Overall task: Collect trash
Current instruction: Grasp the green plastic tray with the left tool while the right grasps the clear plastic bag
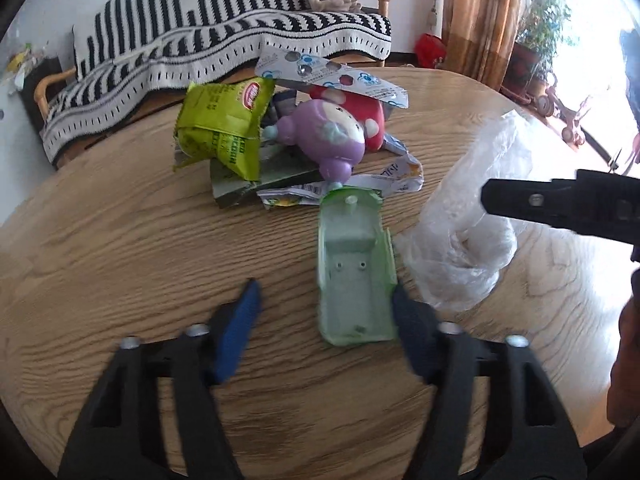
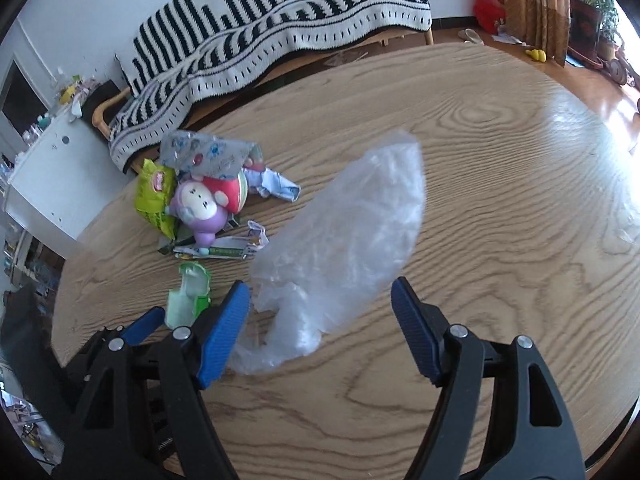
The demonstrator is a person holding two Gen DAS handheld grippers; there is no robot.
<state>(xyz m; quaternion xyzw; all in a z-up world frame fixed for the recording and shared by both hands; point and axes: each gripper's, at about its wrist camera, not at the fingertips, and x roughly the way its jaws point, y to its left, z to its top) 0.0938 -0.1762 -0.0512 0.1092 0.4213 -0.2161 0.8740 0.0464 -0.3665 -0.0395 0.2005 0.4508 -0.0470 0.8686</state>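
A pile of trash lies on the round wooden table [image 1: 120,240]: a green snack bag [image 1: 220,128], a purple and red toy [image 1: 324,136], a foil blister strip [image 1: 332,76] and torn wrappers [image 1: 392,180]. A pale green plastic tray [image 1: 354,268] lies nearer, between the fingers of my open left gripper [image 1: 326,304]. A clear plastic bag [image 1: 472,220] lies to its right. In the right wrist view the clear bag [image 2: 344,240] lies between the fingers of my open right gripper [image 2: 320,296], the green tray [image 2: 188,296] is at left and the pile [image 2: 200,196] is beyond.
A sofa with a black-and-white striped blanket [image 1: 224,40] stands behind the table. A white cabinet [image 2: 52,176] stands at left. Curtains [image 1: 476,12] and plants are at the right. The right gripper's black body [image 1: 560,204] reaches in over the bag.
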